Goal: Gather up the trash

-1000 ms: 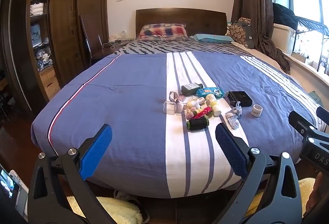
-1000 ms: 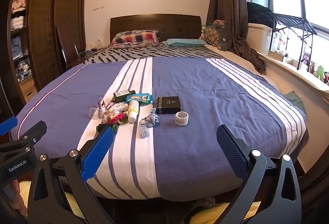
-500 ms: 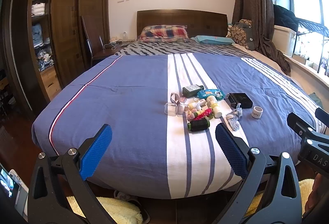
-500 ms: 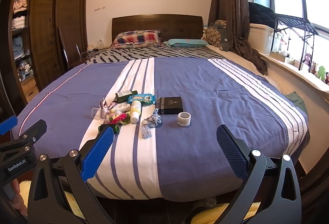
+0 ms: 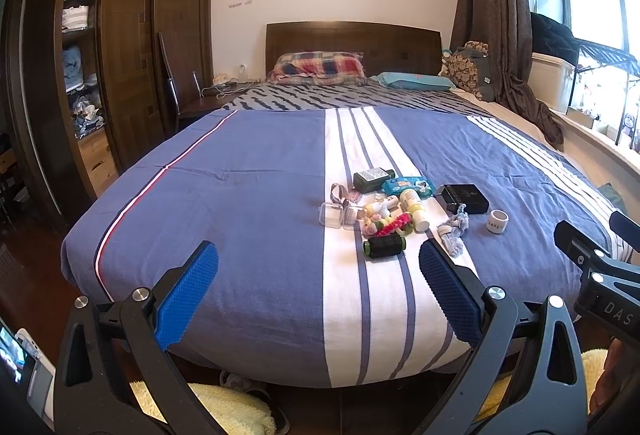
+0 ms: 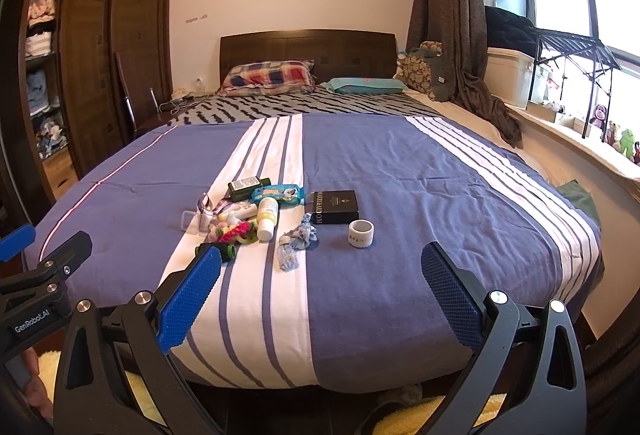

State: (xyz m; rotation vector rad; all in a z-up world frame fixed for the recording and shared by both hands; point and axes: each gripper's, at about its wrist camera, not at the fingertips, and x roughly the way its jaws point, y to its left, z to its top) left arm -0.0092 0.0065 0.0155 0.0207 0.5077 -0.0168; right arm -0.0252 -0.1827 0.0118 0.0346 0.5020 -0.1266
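A cluster of small items lies on the blue and white striped bedspread [image 5: 248,195]: a black box [image 6: 335,206], a white tape roll [image 6: 361,233], a crumpled blue-grey cloth [image 6: 295,242], a yellow-white bottle [image 6: 267,218], a teal wipes pack [image 6: 278,193], a dark green bottle [image 5: 374,179], a black spool [image 5: 384,246] and clear plastic boxes [image 5: 338,214]. My left gripper [image 5: 318,291] is open and empty, held at the foot of the bed. My right gripper [image 6: 320,293] is open and empty beside it, short of the items.
A dark wardrobe [image 5: 120,47] with open shelves stands left. A chair [image 5: 176,83] is by the headboard. Pillows [image 5: 320,65] lie at the bed's head. Curtain [image 6: 452,15], window sill and a white bin [image 6: 510,75] are right. Yellow fluffy rug [image 5: 224,407] lies below.
Both grippers have tilted up slightly and shifted a little; the items sit a bit lower in both views. Jaws stay open.
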